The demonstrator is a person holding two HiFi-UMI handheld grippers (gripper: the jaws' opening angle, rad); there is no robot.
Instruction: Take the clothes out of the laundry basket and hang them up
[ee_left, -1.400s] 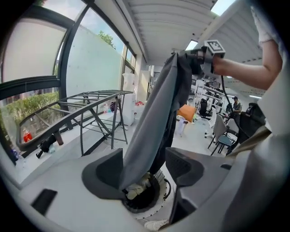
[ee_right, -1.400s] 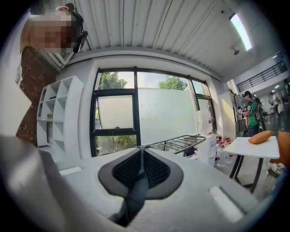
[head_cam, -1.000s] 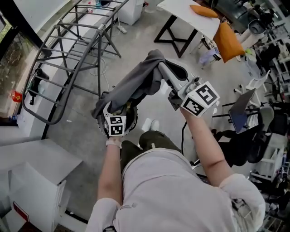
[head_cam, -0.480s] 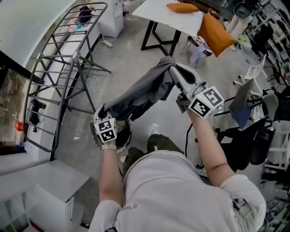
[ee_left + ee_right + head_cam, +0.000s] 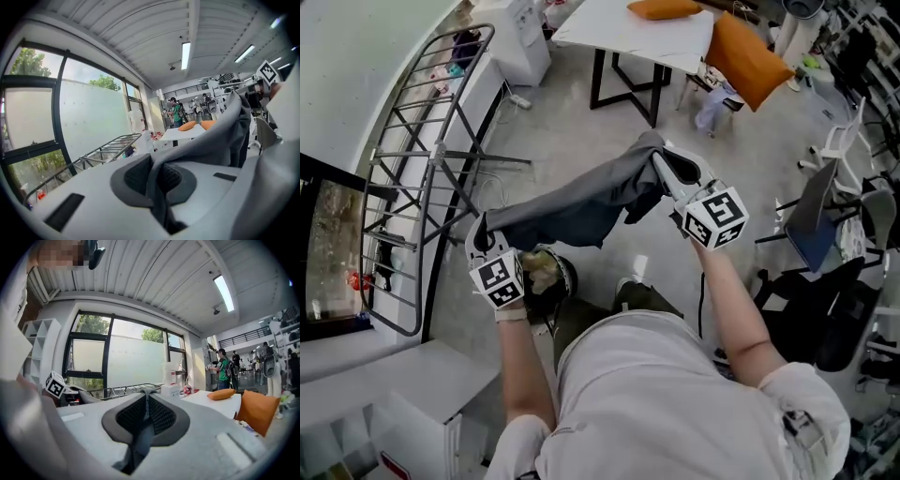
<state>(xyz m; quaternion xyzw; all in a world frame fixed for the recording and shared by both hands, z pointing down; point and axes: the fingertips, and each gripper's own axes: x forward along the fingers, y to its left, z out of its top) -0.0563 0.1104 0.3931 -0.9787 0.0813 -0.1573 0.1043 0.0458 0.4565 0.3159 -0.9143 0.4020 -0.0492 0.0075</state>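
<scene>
With left tool (image 5: 482,226) and right tool (image 5: 662,157) each clenched on the garment (image 5: 572,206), we'd hold it taut and level, carry it over the rack (image 5: 441,153), then drape.

My left gripper (image 5: 481,228) is up out of the laundry basket (image 5: 566,277) now, clamped onto the grey garment (image 5: 572,208) and further left, near the drying rack (image 5: 417,178). The cloth no longer droops down; it's stretched across to my right gripper (image 5: 659,159).

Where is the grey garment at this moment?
Head view, centre: grey garment stretched between the left gripper and right gripper, both shut on it, above the laundry basket.
</scene>
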